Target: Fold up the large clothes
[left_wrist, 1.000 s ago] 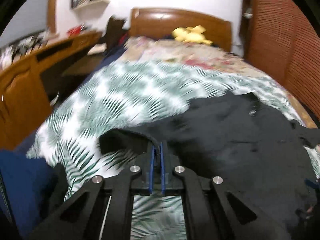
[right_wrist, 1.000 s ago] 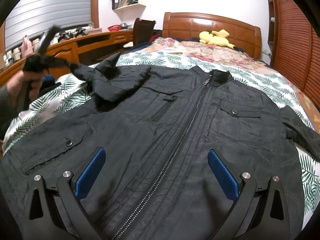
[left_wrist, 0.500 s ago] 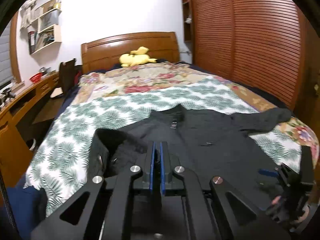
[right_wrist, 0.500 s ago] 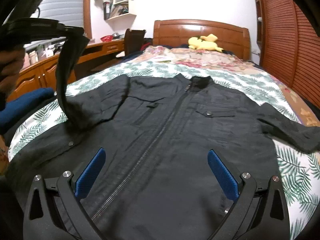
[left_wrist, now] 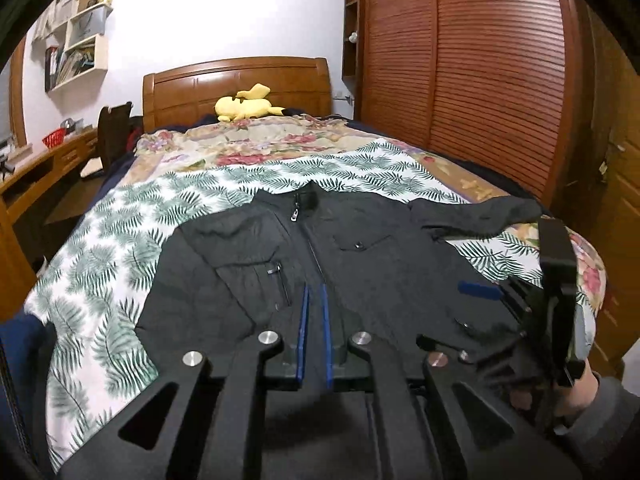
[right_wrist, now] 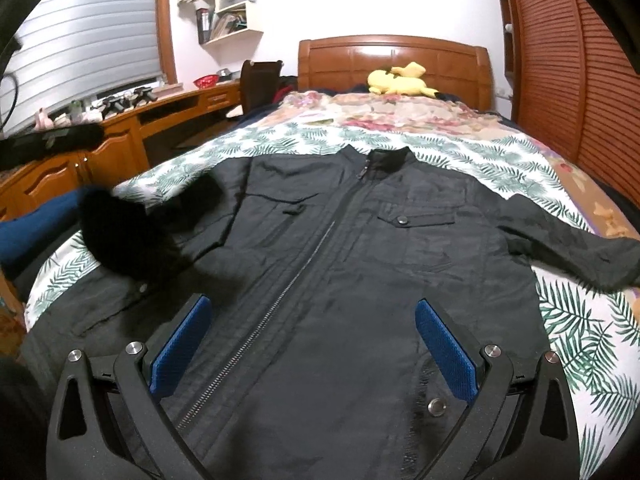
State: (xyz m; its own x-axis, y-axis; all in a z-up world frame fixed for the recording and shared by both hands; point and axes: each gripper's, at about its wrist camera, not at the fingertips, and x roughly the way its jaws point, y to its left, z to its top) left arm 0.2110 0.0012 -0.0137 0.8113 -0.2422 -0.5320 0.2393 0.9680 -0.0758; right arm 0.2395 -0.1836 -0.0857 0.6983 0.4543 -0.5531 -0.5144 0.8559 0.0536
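Observation:
A black zip-up jacket (right_wrist: 352, 264) lies front up on the bed, collar toward the headboard; it also shows in the left wrist view (left_wrist: 360, 256). Its left sleeve (right_wrist: 132, 232) is falling, blurred, folded in over the left front. Its right sleeve (right_wrist: 576, 248) lies spread out to the right. My left gripper (left_wrist: 315, 292) hangs over the jacket's lower front with its blue pads nearly together and nothing visible between them. My right gripper (right_wrist: 312, 320) is open and empty above the jacket's hem; it also shows in the left wrist view (left_wrist: 480, 289).
The bed has a palm-leaf sheet (right_wrist: 572, 344) and a floral blanket (right_wrist: 400, 112) behind it. A yellow plush toy (right_wrist: 400, 80) lies by the wooden headboard. A wooden desk (right_wrist: 120, 136) runs along the left, a slatted wardrobe (left_wrist: 480, 80) on the right.
My left gripper carried the left sleeve up and across over the jacket body, then let it go; the sleeve now drops onto the left front. The right gripper stayed open above the hem.

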